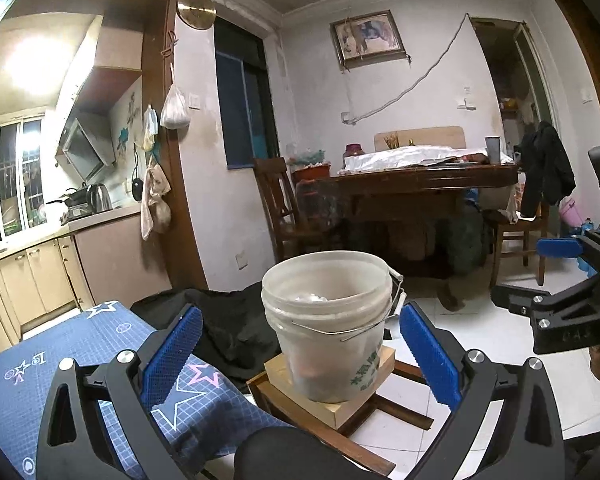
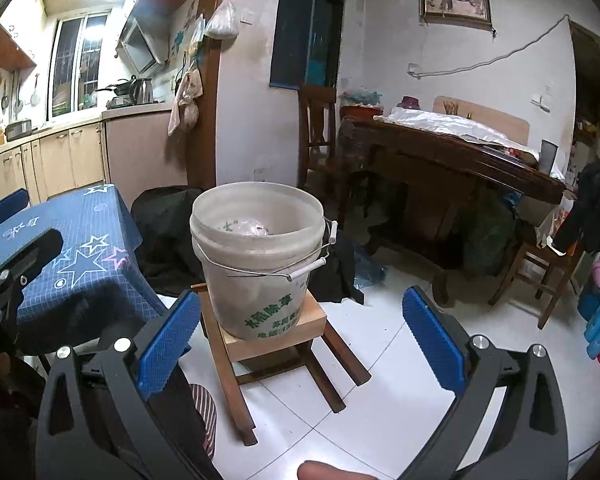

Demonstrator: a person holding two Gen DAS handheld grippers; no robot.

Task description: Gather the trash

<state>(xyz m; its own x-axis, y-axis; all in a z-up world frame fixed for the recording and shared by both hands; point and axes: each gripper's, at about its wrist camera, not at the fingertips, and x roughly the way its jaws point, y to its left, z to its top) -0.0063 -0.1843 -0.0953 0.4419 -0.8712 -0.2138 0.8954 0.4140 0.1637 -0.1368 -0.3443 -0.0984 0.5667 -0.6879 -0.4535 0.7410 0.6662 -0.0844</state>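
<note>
At twelve o'clock ahead of both tools, translucent white plastic bucket with wire handle (image 1: 327, 322), perched on pale wooden block atop small brown stool (image 2: 276, 344). Left gripper (image 1: 300, 356) and right gripper (image 2: 300, 340) both spread wide, empty. Crumpled pale trash (image 2: 254, 227) inside bucket. Risk, probably: nudged bucket sliding off block, tipping stool, spilling onto white tiles.

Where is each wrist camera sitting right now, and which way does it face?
Left wrist: on the left gripper, facing the bucket on its stool; own open fingers frame it, right gripper at the right edge.
Right wrist: on the right gripper, facing the bucket from further right; open fingers, a fingertip below.
Shared: bucket, blue star cloth, dining table.
</note>
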